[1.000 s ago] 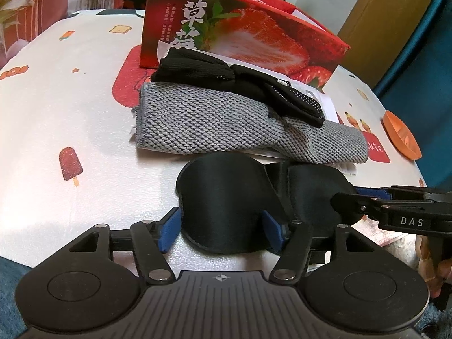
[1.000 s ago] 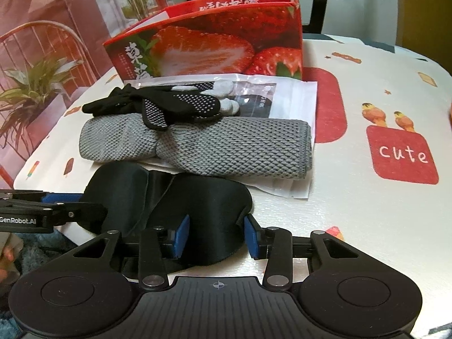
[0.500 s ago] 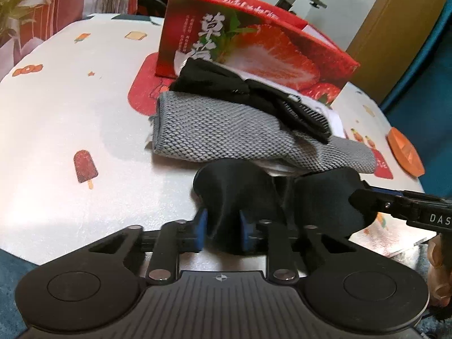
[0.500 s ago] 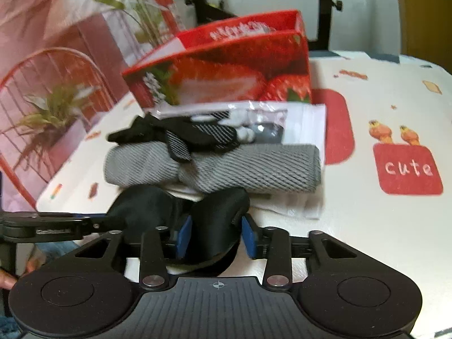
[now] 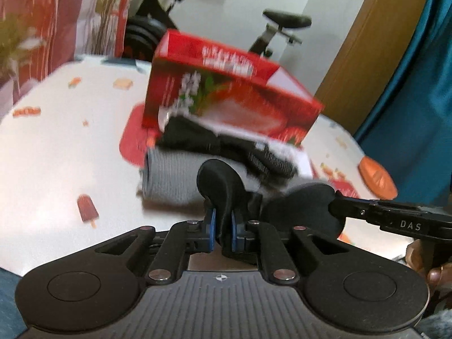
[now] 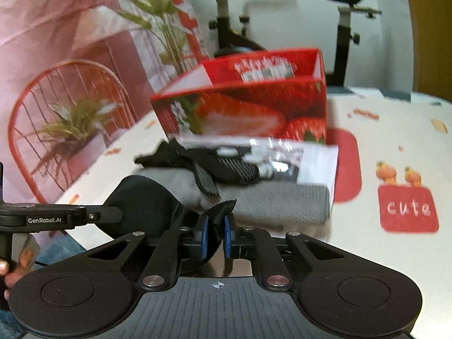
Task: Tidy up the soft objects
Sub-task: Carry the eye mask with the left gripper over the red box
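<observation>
Black, light, floppy eye mask (image 5: pixel 223 189), sagging in front of the strawberry box (image 5: pixel 226 93), pinched at either end by left gripper (image 5: pixel 221 233) and right gripper (image 6: pixel 214 236), both just closed.

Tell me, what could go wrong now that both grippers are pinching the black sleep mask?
1. Each gripper, the left gripper and the right gripper, is shut on only a small fold of the sleep mask, so the smooth fabric might slip out.
2. If the hands pull apart, the mask could stretch or tug free from one side.
3. The gloves sit loosely on the gray towel just behind; a swinging mask could knock them off.
</observation>
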Demonstrator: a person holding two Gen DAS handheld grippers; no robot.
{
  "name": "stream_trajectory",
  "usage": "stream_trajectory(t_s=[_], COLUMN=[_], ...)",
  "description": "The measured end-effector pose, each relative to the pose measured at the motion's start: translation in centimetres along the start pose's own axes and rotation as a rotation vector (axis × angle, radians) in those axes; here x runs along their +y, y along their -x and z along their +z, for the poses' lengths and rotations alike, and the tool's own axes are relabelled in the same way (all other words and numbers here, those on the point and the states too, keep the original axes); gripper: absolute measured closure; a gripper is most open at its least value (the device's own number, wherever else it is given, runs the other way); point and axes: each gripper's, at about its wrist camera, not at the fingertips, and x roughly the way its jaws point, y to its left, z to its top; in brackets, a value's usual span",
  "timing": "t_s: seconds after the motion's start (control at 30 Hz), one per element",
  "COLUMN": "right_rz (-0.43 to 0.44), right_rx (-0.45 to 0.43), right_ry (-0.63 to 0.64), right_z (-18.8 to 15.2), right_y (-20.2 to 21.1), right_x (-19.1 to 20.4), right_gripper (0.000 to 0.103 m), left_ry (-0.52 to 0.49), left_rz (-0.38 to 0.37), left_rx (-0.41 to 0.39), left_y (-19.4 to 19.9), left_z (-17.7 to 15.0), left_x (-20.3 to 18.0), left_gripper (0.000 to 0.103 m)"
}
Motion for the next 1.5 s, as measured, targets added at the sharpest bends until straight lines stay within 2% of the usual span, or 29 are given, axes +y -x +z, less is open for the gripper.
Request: stream_trajectory(t_s=[0.17,0.4,0.67,0.87,1.1,1.23,1.5], right_rz=[0.018,0.033,0.013,-0.007,-0.033,-0.049,-0.102], right_rx=[-0.05,-0.118,-0.218,-0.28,-0.272,-0.258,-0.145], right_ry=[0.015,0.072,0.172,0.222,0.247,0.254,0.252], right_z=[1.4,4.5,10.5,16.1,21.6,23.9,26.1], right_y=[1.3,2.5,2.7,1.0,-3.3,-6.5,-14.2], right_x=[0.5,1.6,2.5,2.1,0.5,-0.9,-4.4], right_gripper=[0.093,0.093,0.093,0.093,0.093,0.093,0.093], left_ry=[0.009,-0.04,-0.111,-0.19,-0.169,-0.197,-0.205], left_rz=[-0.007,0.004,0.006,0.033,0.067,0.104,0.152], left_rx=[-0.07,-0.159,-0.268,-0.334,-0.326,-0.322,-0.214], left_y=[1.9,3.4,4.0,2.7,-1.0,-3.4,-11.2], left_z=[0.7,3.0,8.1,13.0,18.6,21.1,24.3], left_x=[-0.3,-1.2,-2.6,-3.7,-2.9,-2.7,-1.7], left_gripper=[0.092,0.092,0.092,0.092,0.091,0.091,0.091])
